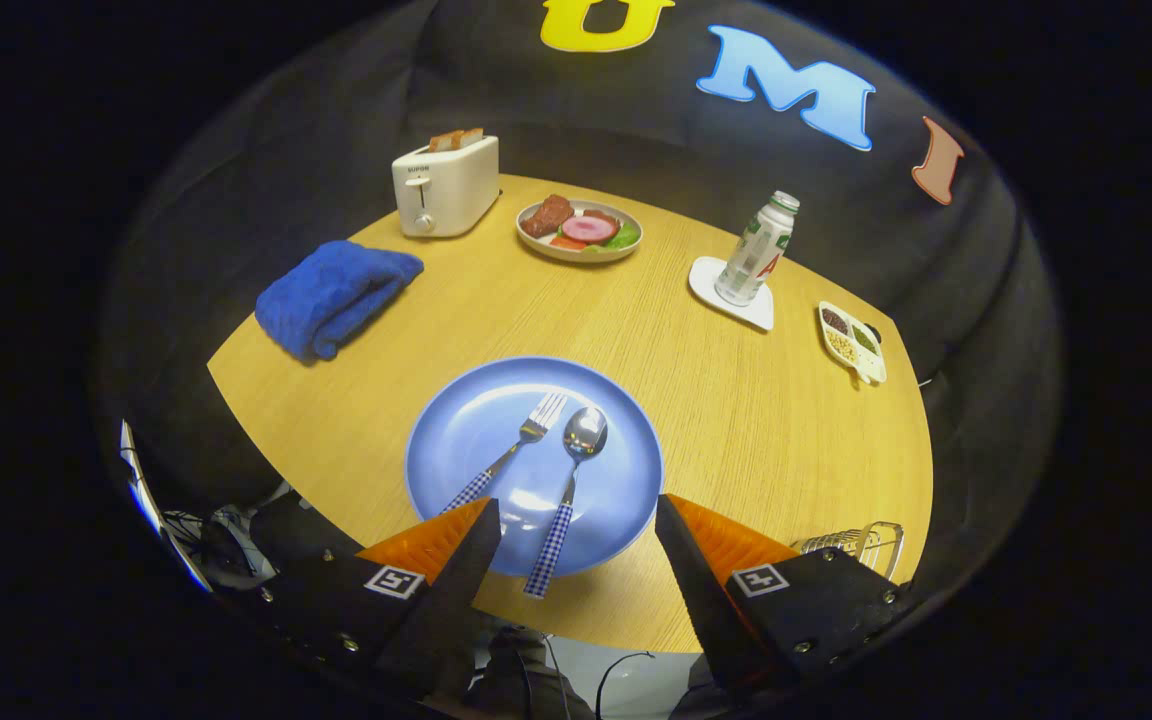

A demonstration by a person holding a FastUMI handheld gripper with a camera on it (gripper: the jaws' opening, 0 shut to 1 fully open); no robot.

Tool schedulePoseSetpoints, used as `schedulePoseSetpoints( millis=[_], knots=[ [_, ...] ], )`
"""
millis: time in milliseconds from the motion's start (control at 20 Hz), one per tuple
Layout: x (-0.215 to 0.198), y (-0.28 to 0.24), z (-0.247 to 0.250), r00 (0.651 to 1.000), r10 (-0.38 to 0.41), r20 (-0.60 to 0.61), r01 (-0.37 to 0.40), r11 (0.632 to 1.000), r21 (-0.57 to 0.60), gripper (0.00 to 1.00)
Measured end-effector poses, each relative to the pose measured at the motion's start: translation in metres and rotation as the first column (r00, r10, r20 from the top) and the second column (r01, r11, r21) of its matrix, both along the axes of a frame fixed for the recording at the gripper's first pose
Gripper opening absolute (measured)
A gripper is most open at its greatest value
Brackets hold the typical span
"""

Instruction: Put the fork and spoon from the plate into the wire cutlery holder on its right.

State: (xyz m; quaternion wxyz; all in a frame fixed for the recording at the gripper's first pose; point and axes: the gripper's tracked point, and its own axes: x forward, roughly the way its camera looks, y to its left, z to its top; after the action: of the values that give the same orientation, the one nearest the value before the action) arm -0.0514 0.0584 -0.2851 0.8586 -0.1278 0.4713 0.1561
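Fork (521, 446) left of spoon (570, 484) on plate (456, 420) (wire cutlery holder (861, 545) to its right).

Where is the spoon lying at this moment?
The spoon lies on the blue plate, just right of the fork, between the open gripper's fingers.

The tongs (576, 515) are held wide open above the near rim of the blue plate (456, 420). A fork (516, 448) and a spoon (573, 470) are laid on it. The wire holder (861, 545) is seen at 4 o'clock on the tabletop (736, 400).
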Motion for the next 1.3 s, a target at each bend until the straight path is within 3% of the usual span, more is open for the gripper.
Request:
schedulePoseSetpoints(
  millis=[400, 450, 600, 750, 900, 950, 1100, 1150, 1300],
  knots=[
    [-0.013, 0.005, -0.048, 0.984, -0.039, -0.175, 0.037, 0.999, -0.010, 0.92],
    [-0.013, 0.004, -0.052, 0.980, -0.056, -0.190, 0.055, 0.998, -0.009, 0.81],
    [-0.007, 0.008, -0.059, 0.975, -0.062, -0.212, 0.061, 0.998, -0.013, 0.77],
    [-0.008, 0.010, -0.064, 0.965, -0.066, -0.254, 0.062, 0.998, -0.024, 0.42],
    [-0.015, 0.012, -0.079, 0.949, -0.058, -0.311, 0.052, 0.998, -0.027, 0.42],
    [-0.015, 0.013, -0.081, 0.943, -0.064, -0.326, 0.060, 0.998, -0.021, 0.15],
    [-0.012, 0.016, -0.077, 0.934, -0.046, -0.354, 0.044, 0.999, -0.016, 0.15],
    [-0.014, 0.014, -0.079, 0.932, -0.041, -0.361, 0.035, 0.999, -0.023, 0.05],
    [-0.010, 0.011, -0.073, 0.930, -0.006, -0.367, -0.002, 1.000, -0.021, 0.05]
  ],
)
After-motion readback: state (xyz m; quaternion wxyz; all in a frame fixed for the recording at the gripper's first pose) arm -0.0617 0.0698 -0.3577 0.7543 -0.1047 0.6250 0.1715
